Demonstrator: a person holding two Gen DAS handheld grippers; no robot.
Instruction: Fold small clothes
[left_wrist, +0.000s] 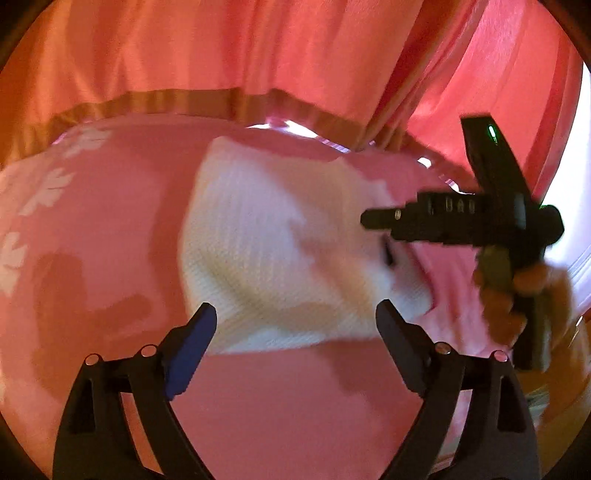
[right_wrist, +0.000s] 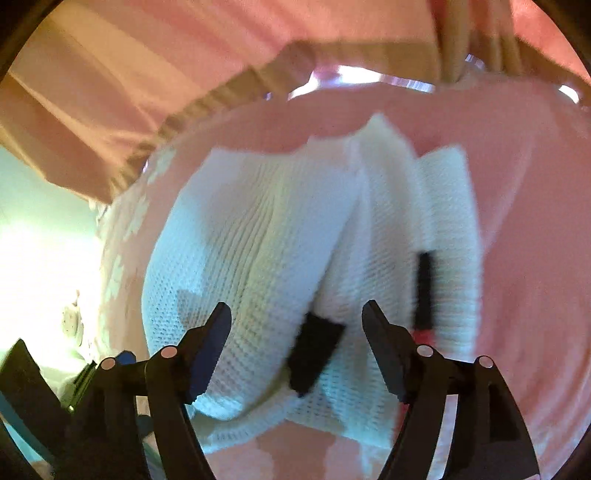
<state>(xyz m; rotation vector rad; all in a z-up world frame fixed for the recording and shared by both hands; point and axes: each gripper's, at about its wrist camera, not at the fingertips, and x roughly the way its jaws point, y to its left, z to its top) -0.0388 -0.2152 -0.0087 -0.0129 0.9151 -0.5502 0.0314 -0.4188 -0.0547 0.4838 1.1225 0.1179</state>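
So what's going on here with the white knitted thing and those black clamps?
A person is folding a small white knitted garment on a pink cloth-covered surface, working a hand-held gripper in each hand. Right now neither is gripping it: the left gripper and the right gripper both stand open just above the garment, which lies partly folded, with layers overlapping. In the left view, the person's hand can be seen holding the other gripper. Pink curtains hang behind.
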